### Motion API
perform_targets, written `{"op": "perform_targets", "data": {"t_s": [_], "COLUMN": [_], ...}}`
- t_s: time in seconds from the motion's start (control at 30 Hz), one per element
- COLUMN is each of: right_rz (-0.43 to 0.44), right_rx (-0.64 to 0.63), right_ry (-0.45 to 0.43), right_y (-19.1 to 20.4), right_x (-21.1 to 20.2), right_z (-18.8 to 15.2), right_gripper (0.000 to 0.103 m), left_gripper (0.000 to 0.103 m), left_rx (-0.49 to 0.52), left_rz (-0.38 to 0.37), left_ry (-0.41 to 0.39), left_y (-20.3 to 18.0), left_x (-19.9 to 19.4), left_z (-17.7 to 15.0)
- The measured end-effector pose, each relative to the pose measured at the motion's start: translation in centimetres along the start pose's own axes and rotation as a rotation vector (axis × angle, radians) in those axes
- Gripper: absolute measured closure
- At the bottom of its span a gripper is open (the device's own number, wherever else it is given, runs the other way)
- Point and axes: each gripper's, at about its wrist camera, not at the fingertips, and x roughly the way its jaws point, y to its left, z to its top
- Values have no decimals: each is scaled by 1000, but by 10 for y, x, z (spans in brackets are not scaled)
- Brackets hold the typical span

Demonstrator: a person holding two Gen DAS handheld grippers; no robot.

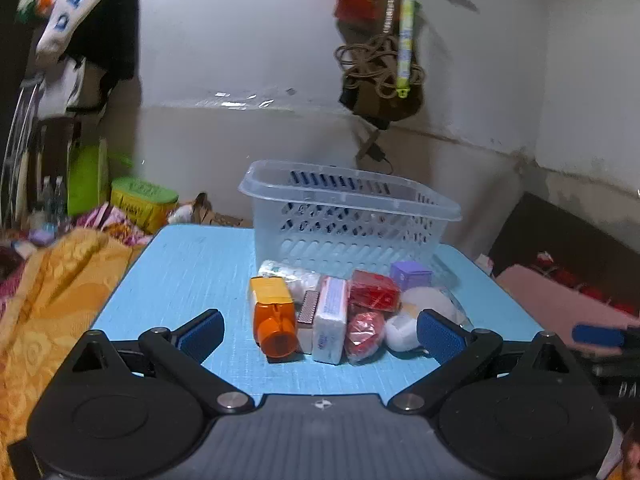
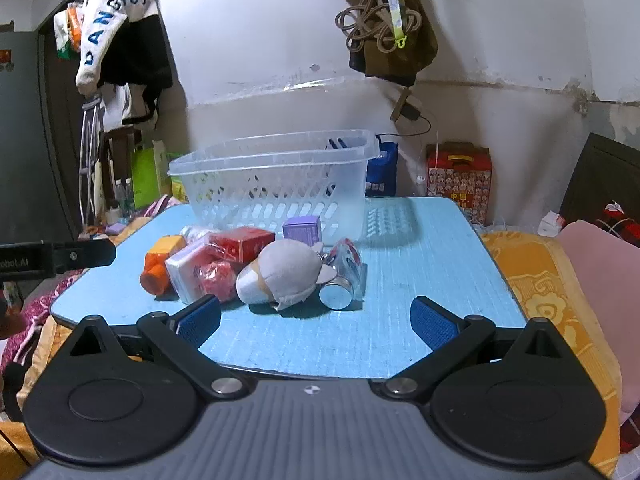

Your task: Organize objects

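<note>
A clear plastic basket (image 1: 352, 216) (image 2: 276, 176) stands at the back of the light blue table (image 1: 192, 280) (image 2: 420, 260). In front of it lies a cluster: an orange bottle (image 1: 276, 320) (image 2: 160, 266), a white box (image 1: 331, 320) (image 2: 186, 270), a red box (image 1: 374, 290) (image 2: 242, 242), a purple box (image 1: 410, 274) (image 2: 303, 229), a red wrapped item (image 1: 363, 334) (image 2: 216, 276), a grey and white plush toy (image 2: 280, 276) and a shiny can (image 2: 340, 280). My left gripper (image 1: 320, 338) is open just short of the cluster. My right gripper (image 2: 316, 322) is open, nearer than the plush, nothing between its fingers.
Orange patterned bedding (image 1: 52, 304) (image 2: 536, 276) borders the table on both sides. A pink cloth (image 2: 600, 280) lies at the right. Clothes (image 2: 116, 36) and a bag (image 2: 388, 32) hang on the back wall. Boxes and bags stand behind the table.
</note>
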Motion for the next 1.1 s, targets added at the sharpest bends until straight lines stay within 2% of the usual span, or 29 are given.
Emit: {"op": "perform_targets", "data": {"t_s": [0.1,0.3,0.43,0.8,1.1], "right_rz": [12,33,-5,69,66], "right_rx": [-6,-54,-43,-16,-3], "right_ry": [-30,-54,-29,-22,-22], "right_y": [-1,2,1,-5,-8], "right_x": [0,-2,-2,-3,-4], "right_z": [-2,-5,-4,-5,-5], "right_gripper": [0,0,0,0,0], "left_gripper": [0,0,0,0,0], "left_rx": [3,77,78,72,58], "left_rz": [-23,-10,-8,-6,-4], "left_ry": [37,31,27,35,47], "left_y": [1,-13,-14,-15,-14], "left_x": [5,4,1,1,2], "left_z": [-1,-4,-5,-5,-6]}}
